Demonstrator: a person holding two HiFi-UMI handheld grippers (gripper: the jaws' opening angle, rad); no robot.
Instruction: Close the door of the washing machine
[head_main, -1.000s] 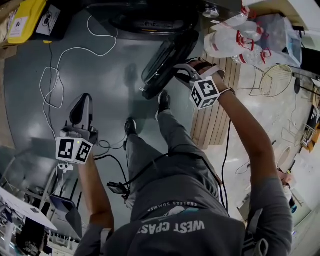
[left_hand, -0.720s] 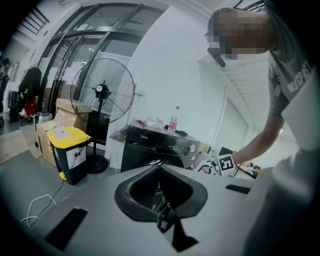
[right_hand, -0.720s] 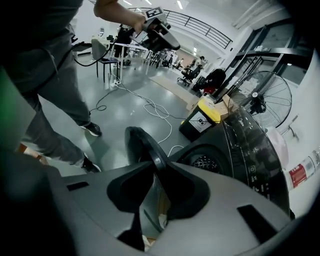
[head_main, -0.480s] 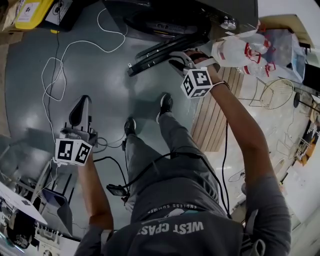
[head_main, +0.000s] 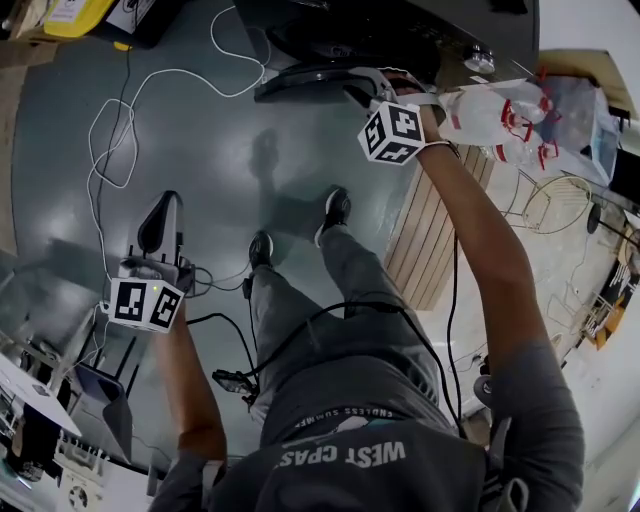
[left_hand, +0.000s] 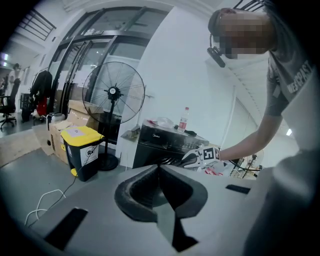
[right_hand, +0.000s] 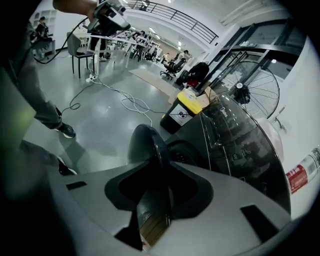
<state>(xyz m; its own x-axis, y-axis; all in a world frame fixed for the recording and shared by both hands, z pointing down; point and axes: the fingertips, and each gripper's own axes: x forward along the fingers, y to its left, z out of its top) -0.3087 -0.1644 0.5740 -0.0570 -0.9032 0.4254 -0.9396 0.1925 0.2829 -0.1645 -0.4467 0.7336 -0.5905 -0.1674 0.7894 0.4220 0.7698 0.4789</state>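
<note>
The dark washing machine (head_main: 400, 40) stands at the top of the head view. Its round door (head_main: 300, 82) lies almost flat against the machine's front. My right gripper (head_main: 365, 88) is shut on the door's rim. In the right gripper view that rim (right_hand: 147, 145) runs up out of the gap between the jaws of the right gripper (right_hand: 159, 167), which have just been opening a little, with the machine's front (right_hand: 235, 145) right behind. My left gripper (head_main: 165, 215) hangs over bare floor at the left, well away from the machine. The left gripper (left_hand: 159, 172) is shut on nothing.
A white cable (head_main: 120, 120) loops over the grey floor left of the machine. A yellow-lidded bin (left_hand: 85, 147) and a standing fan (left_hand: 113, 92) are beside it. Plastic bags (head_main: 500, 110), a wooden pallet (head_main: 430, 230) and a wire chair (head_main: 555, 180) lie to the right. The person's feet (head_main: 335, 205) stand below the door.
The door has swung from wide open to nearly flat against the machine's front, and my right gripper has moved up the picture with it. My left gripper has barely shifted.
</note>
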